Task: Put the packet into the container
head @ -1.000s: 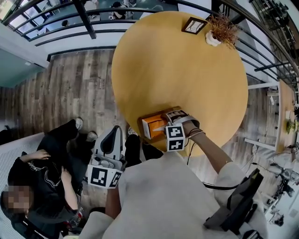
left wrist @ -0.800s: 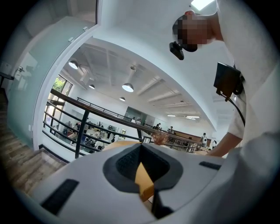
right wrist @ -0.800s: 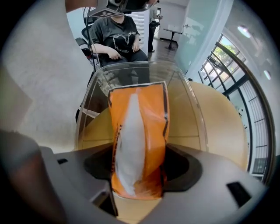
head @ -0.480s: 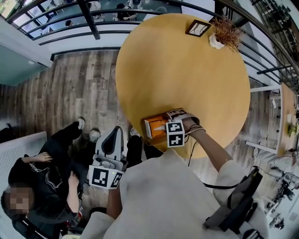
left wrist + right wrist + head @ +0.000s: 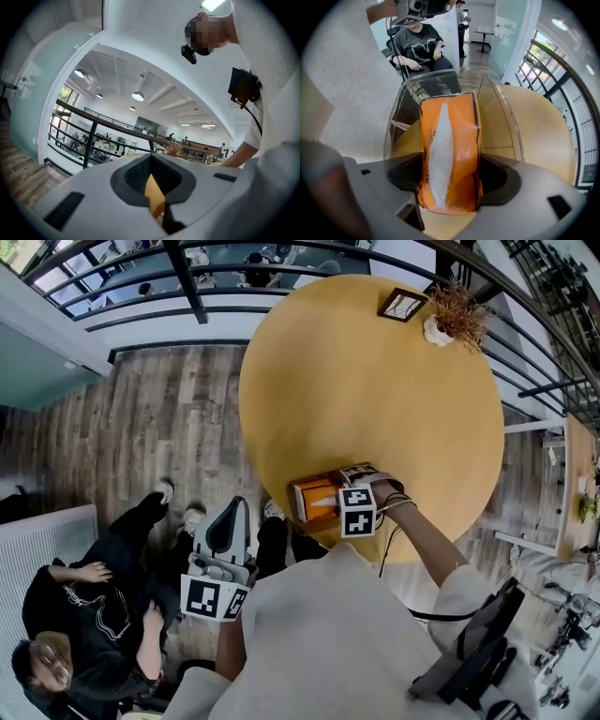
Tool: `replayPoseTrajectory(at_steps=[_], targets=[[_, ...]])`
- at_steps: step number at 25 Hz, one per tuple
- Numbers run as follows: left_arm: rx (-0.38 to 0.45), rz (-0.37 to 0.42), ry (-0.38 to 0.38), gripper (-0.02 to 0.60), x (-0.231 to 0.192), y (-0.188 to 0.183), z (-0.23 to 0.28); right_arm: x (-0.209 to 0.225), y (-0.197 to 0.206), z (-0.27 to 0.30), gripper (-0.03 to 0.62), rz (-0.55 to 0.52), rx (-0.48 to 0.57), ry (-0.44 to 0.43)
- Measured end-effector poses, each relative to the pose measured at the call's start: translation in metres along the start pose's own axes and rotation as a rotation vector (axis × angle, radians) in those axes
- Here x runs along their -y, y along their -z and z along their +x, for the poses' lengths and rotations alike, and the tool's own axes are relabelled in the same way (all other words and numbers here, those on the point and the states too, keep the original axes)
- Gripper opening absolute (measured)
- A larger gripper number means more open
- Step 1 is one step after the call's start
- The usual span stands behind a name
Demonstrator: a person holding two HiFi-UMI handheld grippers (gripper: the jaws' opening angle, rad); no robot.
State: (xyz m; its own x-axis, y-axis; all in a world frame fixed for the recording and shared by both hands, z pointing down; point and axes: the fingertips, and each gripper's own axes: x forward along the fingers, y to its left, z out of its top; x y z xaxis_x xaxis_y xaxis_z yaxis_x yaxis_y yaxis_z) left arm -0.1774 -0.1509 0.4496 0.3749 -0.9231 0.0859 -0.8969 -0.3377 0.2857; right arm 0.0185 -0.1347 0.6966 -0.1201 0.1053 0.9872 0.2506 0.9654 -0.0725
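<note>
The right hand-held gripper (image 5: 450, 165) points straight down over the near edge of the round yellow surface (image 5: 375, 399); its jaws have just been opening, and the orange packet (image 5: 449, 140) stands between them, its two side edges against the dark pads. Straight beneath this hand-held gripper the packet reaches down into the clear container (image 5: 499, 110), whose walls rise around it on every side. The container rests on the surface. Beyond the container from this hand-held gripper, a person in a dark shirt (image 5: 417, 42) sits on a chair. The left hand-held gripper (image 5: 150, 158) is held level, off the surface and well apart from the right one; its jaws are drawn together at the tips with nothing between them. Far across the surface from both stand a small picture frame (image 5: 401, 304) and a dried plant (image 5: 457, 310).
</note>
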Motion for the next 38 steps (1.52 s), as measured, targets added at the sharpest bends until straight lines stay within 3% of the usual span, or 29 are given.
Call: replayPoseTrajectory(at_steps=[4, 9, 16, 20, 24, 31, 38], targets=[[0.008, 0.005, 0.008, 0.005, 0.001, -0.002, 0.001, 0.0, -0.002, -0.009, 0.353, 0.014, 0.01, -0.003], [0.011, 0.008, 0.028, 0.005, 0.005, -0.003, 0.003, 0.007, -0.013, -0.027, 0.353, 0.01, 0.05, 0.064], [0.008, 0.015, 0.063, 0.005, 0.014, -0.005, 0.009, 0.02, -0.018, -0.058, 0.349, 0.106, 0.169, 0.153], [0.009, 0.009, 0.079, 0.005, 0.017, -0.003, 0.01, 0.019, -0.017, -0.068, 0.23, 0.134, 0.194, 0.21], [0.011, 0.014, 0.092, 0.005, 0.019, -0.006, 0.012, 0.027, -0.021, -0.082, 0.017, 0.163, 0.238, 0.317], [-0.002, 0.061, 0.142, 0.005, 0.034, -0.007, 0.019, 0.022, -0.02, -0.085, 0.005, 0.253, 0.305, 0.365], [-0.013, 0.11, 0.214, 0.005, 0.051, -0.011, 0.031, 0.039, -0.016, -0.134, 0.005, 0.496, 0.529, 0.538]])
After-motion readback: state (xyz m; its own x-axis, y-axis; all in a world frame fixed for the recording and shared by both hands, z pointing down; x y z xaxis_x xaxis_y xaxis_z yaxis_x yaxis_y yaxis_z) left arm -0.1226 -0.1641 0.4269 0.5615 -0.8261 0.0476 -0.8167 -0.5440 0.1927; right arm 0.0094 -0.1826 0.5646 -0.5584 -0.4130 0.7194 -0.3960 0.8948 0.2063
